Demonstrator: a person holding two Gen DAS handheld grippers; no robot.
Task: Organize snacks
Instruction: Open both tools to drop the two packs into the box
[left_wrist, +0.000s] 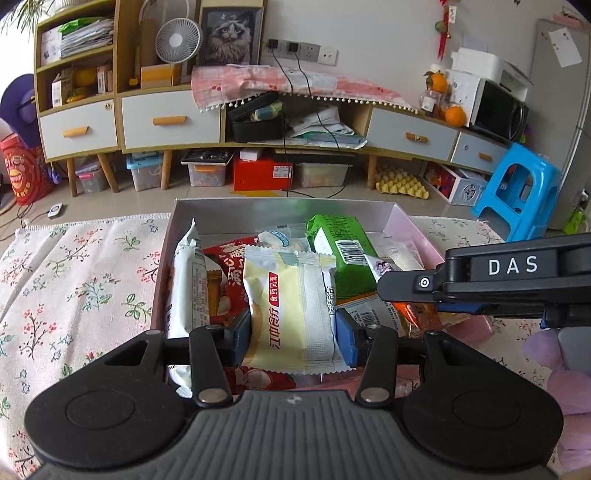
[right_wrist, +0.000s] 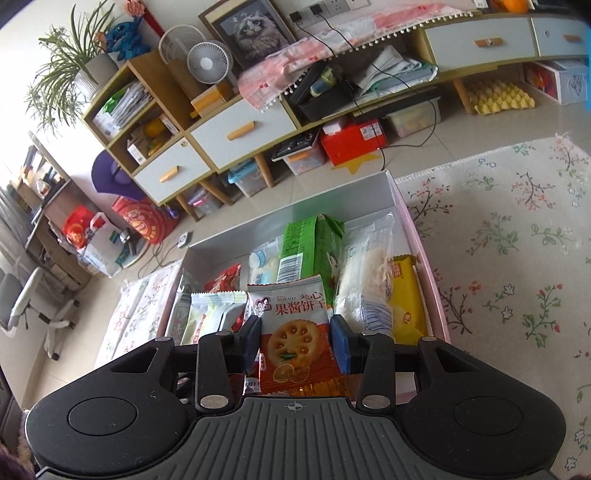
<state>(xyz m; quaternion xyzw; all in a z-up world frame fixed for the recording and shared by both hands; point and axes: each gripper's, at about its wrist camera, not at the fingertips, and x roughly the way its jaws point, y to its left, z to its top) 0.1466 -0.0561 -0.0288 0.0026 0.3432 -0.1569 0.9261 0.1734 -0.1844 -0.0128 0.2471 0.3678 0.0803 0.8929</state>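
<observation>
A pink-walled box (left_wrist: 280, 210) (right_wrist: 424, 243) full of snack packets sits on the floral cloth. My left gripper (left_wrist: 293, 338) is shut on a pale yellow and white packet (left_wrist: 291, 302), held over the near end of the box. My right gripper (right_wrist: 295, 341) is shut on an orange jam-biscuit packet (right_wrist: 295, 339), also over the box; this gripper shows at the right of the left wrist view (left_wrist: 480, 280). In the box lie a green packet (left_wrist: 341, 254) (right_wrist: 312, 247), a red packet (left_wrist: 231, 266), a white packet (left_wrist: 188, 280), a clear rice-cracker packet (right_wrist: 365, 280) and a yellow packet (right_wrist: 406, 299).
The floral cloth (left_wrist: 81, 288) (right_wrist: 509, 236) spreads on both sides of the box. Behind stand a wooden cabinet with drawers (left_wrist: 166, 118), storage bins under it, a blue plastic stool (left_wrist: 517, 192) and a yellow egg tray (left_wrist: 400, 182) on the tiled floor.
</observation>
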